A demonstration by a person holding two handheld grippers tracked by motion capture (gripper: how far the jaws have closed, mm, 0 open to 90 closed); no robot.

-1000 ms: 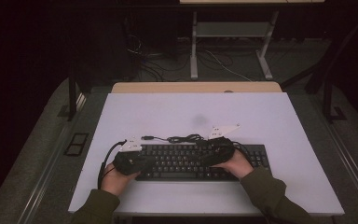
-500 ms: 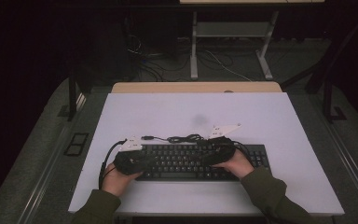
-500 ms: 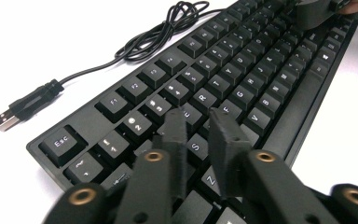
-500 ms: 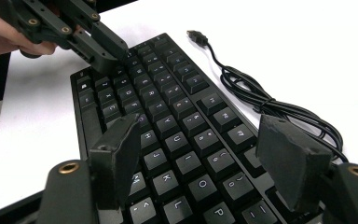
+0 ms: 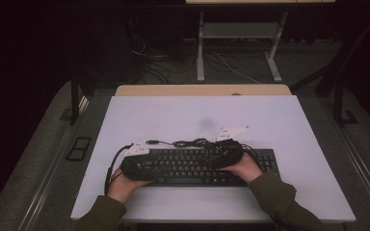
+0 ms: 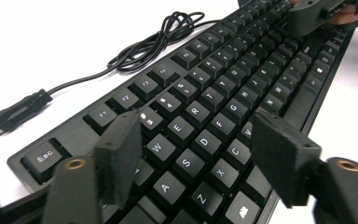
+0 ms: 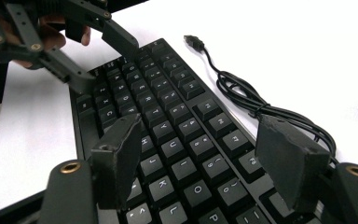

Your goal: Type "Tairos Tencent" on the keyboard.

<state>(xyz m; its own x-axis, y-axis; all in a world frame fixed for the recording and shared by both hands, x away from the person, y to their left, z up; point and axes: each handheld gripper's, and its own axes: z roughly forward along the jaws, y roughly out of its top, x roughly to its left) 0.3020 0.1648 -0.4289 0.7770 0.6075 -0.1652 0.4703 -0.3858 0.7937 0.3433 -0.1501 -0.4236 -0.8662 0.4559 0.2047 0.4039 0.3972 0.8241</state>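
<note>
A black keyboard (image 5: 192, 166) lies flat on the white table near its front edge. My left gripper (image 6: 198, 130) hovers over its left half, above the letter keys. Its jaws have just been opening and stand apart with nothing gripped between them. My right gripper (image 7: 200, 128) is open over the right half, above the number and letter keys. In the high view the left gripper (image 5: 159, 166) and the right gripper (image 5: 214, 158) point toward each other. The keyboard's cable (image 5: 188, 142) lies in a loose tangle behind it, ending in a USB plug (image 6: 0, 121).
The white table top (image 5: 270, 120) stretches bare behind and to both sides of the keyboard. A wooden desk edge (image 5: 197, 90) borders it at the back. Beyond stand metal table legs (image 5: 201, 53) and cables on a dark floor.
</note>
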